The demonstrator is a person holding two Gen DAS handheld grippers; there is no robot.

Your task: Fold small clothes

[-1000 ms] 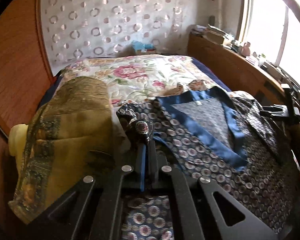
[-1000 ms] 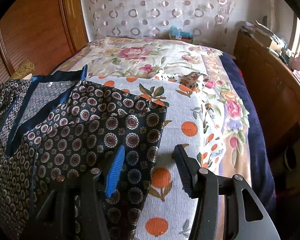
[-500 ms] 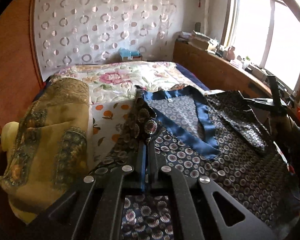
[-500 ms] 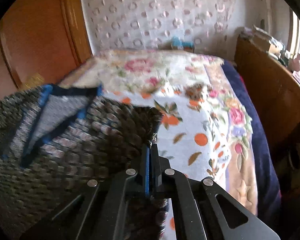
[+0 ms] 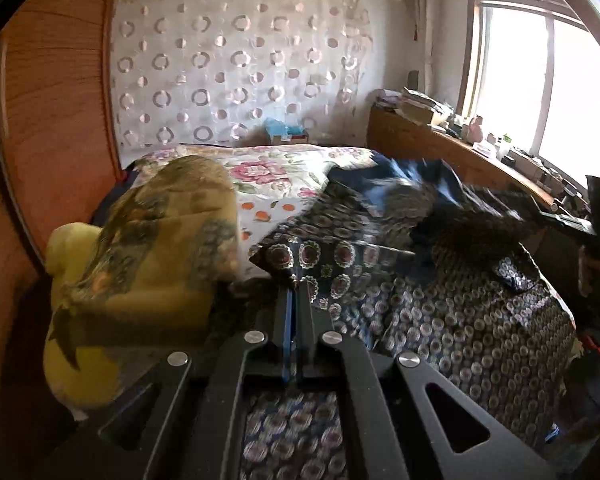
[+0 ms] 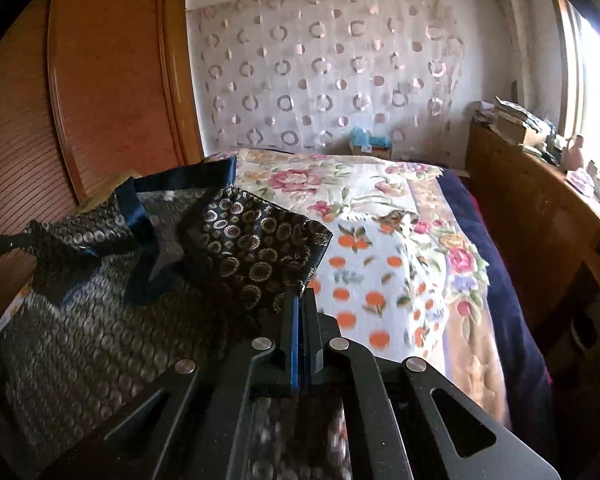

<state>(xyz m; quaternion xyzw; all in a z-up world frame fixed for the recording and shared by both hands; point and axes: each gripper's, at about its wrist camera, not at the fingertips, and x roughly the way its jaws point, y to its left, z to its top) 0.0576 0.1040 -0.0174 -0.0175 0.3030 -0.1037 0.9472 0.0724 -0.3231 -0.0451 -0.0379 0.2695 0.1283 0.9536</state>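
the step in hand looks like the lift-and-carry of a fold: the dark patterned garment (image 5: 460,320), a small navy piece printed with ring medallions and edged with a blue satin band (image 6: 140,220), is held up off the floral bedspread (image 6: 340,184) by two of its edges, slack between them, with the bulk of it sagging toward the near side of the bed. the left gripper (image 5: 294,284) has its fingers pressed together on a corner of the cloth, which sticks up in a small peak just past the tips; the right gripper (image 6: 302,292) likewise has its fingers clamped on the garment's right-hand edge, the fabric folded over just left of the tips. in the left wrist view the other gripper shows at the far right, a dark fold hanging from it. a yellow-brown patterned cloth (image 5: 160,248) is heaped to the left of the garment, and a white cloth with orange fruit print (image 6: 364,280) lies on the bedspread under and to the right of it. the next move, as i judge it, calls for carrying both pinched edges together in step, keeping the cloth taut enough to stay flat, and laying them down aligned before letting go; uneven travel would twist the fold. a small pale tag sits inside the neckline, too blurred to read; no other writing or brand is legible anywhere.
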